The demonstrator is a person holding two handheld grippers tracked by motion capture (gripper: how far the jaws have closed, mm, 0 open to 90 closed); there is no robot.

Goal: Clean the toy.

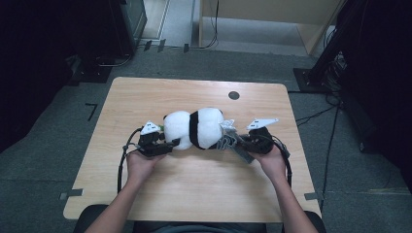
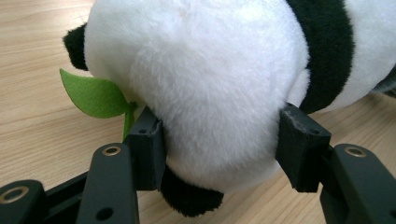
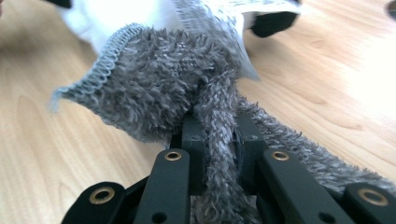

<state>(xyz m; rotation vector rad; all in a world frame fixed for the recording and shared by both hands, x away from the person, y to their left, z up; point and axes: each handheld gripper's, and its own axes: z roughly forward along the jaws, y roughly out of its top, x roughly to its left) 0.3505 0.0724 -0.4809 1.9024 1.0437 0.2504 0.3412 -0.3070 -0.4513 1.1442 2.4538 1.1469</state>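
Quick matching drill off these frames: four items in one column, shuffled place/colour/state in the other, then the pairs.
Items
1. plush panda
2. felt leaf
3. grey fuzzy cloth
4. round dark spot

Descriptions
A. pinched between the shut jaws of the right gripper
B. green, sticks out at the panda's side, close to the table
C. on the far part of the wooden table, apart from everything
D. white with a black band, clamped at one end by the left gripper

Pairs: 1-D, 2-B, 3-A, 4-C
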